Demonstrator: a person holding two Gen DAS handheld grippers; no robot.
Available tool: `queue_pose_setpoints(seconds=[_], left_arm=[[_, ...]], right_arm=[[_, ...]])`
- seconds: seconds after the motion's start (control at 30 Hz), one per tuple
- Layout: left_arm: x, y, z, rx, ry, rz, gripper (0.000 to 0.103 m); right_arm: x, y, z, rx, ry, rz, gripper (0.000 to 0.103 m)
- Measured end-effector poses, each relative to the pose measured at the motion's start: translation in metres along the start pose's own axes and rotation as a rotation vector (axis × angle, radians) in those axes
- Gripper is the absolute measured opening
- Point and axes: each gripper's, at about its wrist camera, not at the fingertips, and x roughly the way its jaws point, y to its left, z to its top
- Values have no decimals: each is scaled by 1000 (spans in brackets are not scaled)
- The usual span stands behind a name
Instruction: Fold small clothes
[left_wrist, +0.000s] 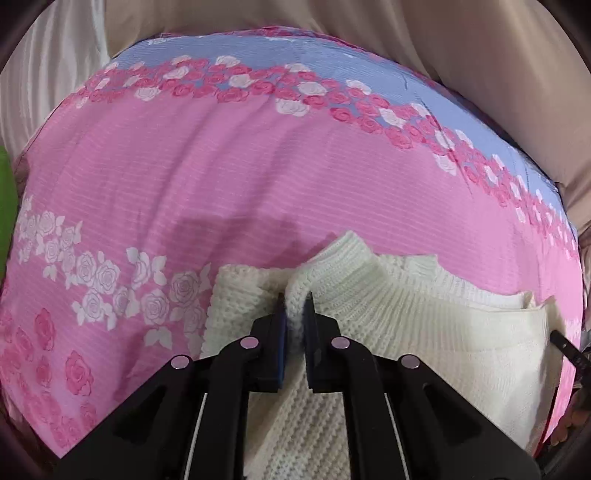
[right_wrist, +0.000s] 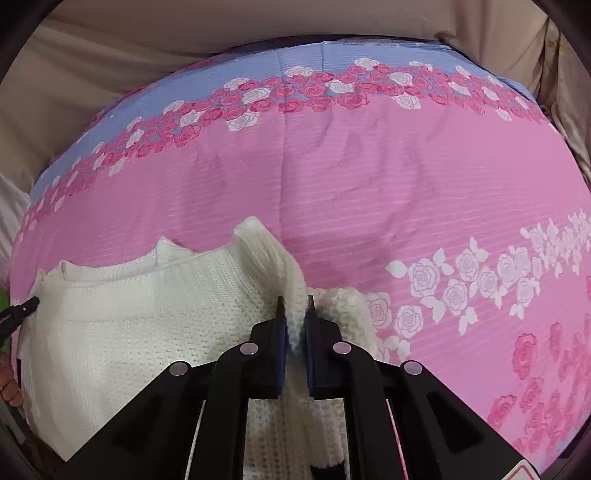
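On the pink bedspread (left_wrist: 221, 177), my left gripper (left_wrist: 295, 310) and right gripper (right_wrist: 295, 314) each pinch the soft, stretchy white sweater (left_wrist: 406, 325); thick ribbed edges hold best.

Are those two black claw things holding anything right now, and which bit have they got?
Yes. The left gripper and the right gripper each pinch a raised fold of the white knit sweater, one at each side.

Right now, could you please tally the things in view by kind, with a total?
White knit sweater: 1
Grippers, each pinching a ridge of the knit: 2, the left gripper and the right gripper
Floral bedspread: 1
Total: 4
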Motion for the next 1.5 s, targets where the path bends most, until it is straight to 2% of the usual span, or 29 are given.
queue_pose_setpoints(seconds=[0.13, 0.23, 0.3, 0.33, 0.4, 0.47, 0.5, 0.53, 0.57, 0.6, 0.63, 0.67, 0.7, 0.8, 0.9, 0.97, 1.03, 1.07, 1.1, 1.13, 1.17, 1.2, 1.23, 1.27, 1.33, 1.4, 1.5], left_arm=[[-33, 6, -10, -19, -51, -56, 10], [-39, 0, -22, 20, -74, -21, 10], [-37, 0, -30, 22, -71, 5, 10], [-35, 1, -32, 8, -64, 3, 10], [-34, 3, -34, -10, -52, -5, 10], [-36, 7, -35, -19, -49, -12, 10], [-41, 11, -36, -32, -53, -25, 10], [-46, 15, -38, -47, -56, -39, 10], [-50, 21, -39, -65, -58, -60, 14], [-57, 31, -43, -98, -58, -89, 19], [-62, 41, -48, -130, -61, -111, 32], [-66, 48, -52, -155, -66, -123, 45], [-70, 61, -58, -196, -70, -127, 50], [-71, 81, -75, -242, -57, -124, 59], [-60, 95, -95, -282, -8, -85, 66], [-52, 100, -107, -318, 19, -79, 78], [-38, 106, -119, -401, 51, -137, 80], [-36, 107, -121, -414, 31, -137, 81], [-38, 105, -122, -413, 0, -129, 80], [-36, 100, -120, -395, 8, -109, 77], [-36, 97, -117, -373, 12, -112, 59], [-35, 93, -113, -338, 34, -161, 50], [-34, 91, -110, -320, 61, -181, 36], [-35, 90, -108, -319, 72, -184, 27], [-46, 88, -102, -329, 63, -206, 22], [-65, 76, -95, -296, 16, -233, 21], [-106, 28, -81, -155, -53, -324, 20]], right_arm=[[-59, 10, -8, 56, -111, 39, 20], [-85, 35, -24, 28, -135, 76, 20], [-86, 65, -35, -30, -98, 130, 19], [-81, 84, -40, -62, -67, 183, 16], [-66, 119, -50, -139, -27, 227, 13], [-41, 149, -61, -227, 25, 226, 12], [-14, 164, -69, -281, 97, 201, 12], [-1, 170, -75, -313, 117, 185, 11], [-3, 176, -75, -341, 65, 168, 11], [-3, 180, -71, -352, 93, 150, 11], [-8, 182, -67, -337, 107, 146, 11], [-18, 182, -61, -307, 97, 180, 11], [-26, 183, -58, -299, 81, 205, 11], [-33, 191, -54, -334, 47, 173, 11], [6, 188, -61, -327, 155, 150, 10], [6, 188, -63, -315, 124, 161, 10], [6, 191, -62, -325, 131, 147, 10], [7, 192, -61, -336, 131, 145, 10], [7, 192, -62, -340, 129, 147, 10], [6, 192, -62, -337, 130, 153, 10], [7, 191, -61, -331, 131, 159, 10], [8, 190, -60, -328, 131, 166, 10], [5, 189, -64, -329, 128, 170, 10], [5, 188, -64, -333, 124, 175, 10], [4, 188, -67, -330, 117, 185, 10], [4, 185, -67, -326, 113, 198, 10], [4, 180, -66, -295, 121, 229, 10]])
